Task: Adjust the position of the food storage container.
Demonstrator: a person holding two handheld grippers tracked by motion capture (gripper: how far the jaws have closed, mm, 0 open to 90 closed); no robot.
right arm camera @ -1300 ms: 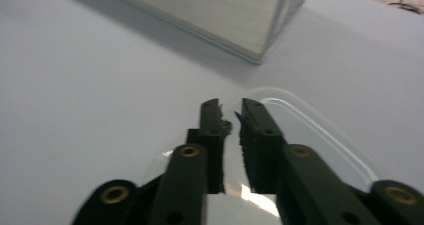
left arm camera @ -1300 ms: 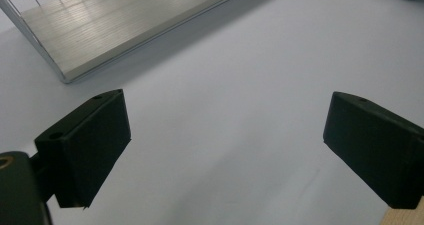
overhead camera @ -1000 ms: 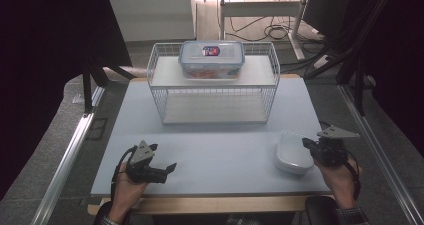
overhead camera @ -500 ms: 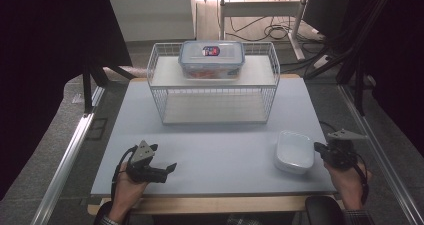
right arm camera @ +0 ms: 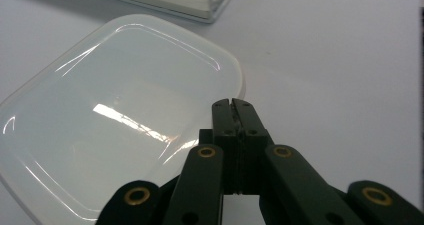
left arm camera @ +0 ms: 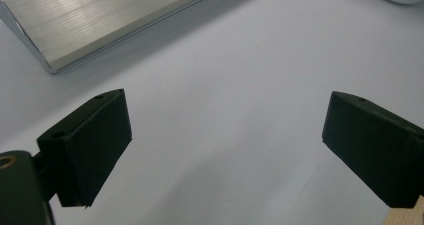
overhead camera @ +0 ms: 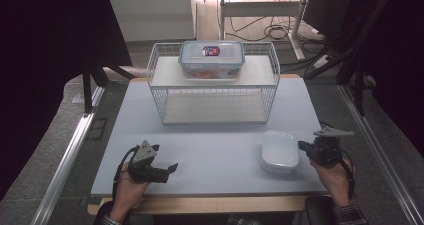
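Right gripper (right arm camera: 233,104) is clenched on nothing, just beside the white lid (overhead camera: 280,150) on the tabletop (overhead camera: 215,140). Left gripper (overhead camera: 170,167) sits released, well apart.

Left gripper (overhead camera: 172,167) fingers spread; right gripper (overhead camera: 302,145) fingers closed.

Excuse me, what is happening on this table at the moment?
A person sits at a pale table with a gripper in each hand. The right gripper, jaws shut and empty, sits just beside a white container at the near right, not gripping it. The left gripper rests open at the near left, away from everything. At the far side stands a white wire rack, with a clear lidded food box on its top shelf.
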